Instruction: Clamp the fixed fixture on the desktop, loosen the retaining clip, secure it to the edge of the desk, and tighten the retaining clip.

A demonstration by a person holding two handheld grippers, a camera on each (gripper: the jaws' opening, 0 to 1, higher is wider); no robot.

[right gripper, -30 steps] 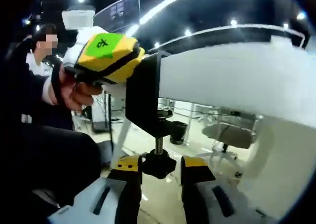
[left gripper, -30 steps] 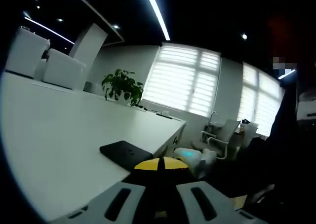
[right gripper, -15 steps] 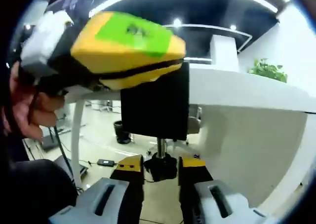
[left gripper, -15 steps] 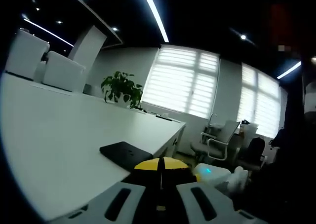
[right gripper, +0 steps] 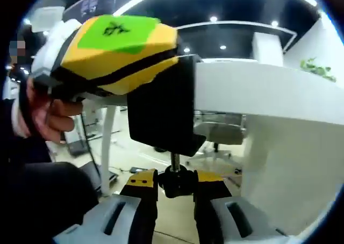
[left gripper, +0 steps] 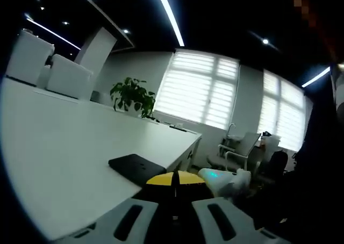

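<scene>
Right gripper view: the black fixture (right gripper: 161,115) straddles the white table (right gripper: 252,88) edge, the right tool (right gripper: 174,186) clenched on its screw knob (right gripper: 174,180) beneath, while the left tool (right gripper: 115,53), hand-held, grips the fixture's top.

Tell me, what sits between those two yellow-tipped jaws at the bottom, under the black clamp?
In the right gripper view, the right hand-held gripper has the black screw knob between its jaws, below the black clamp on the desk edge.
</scene>
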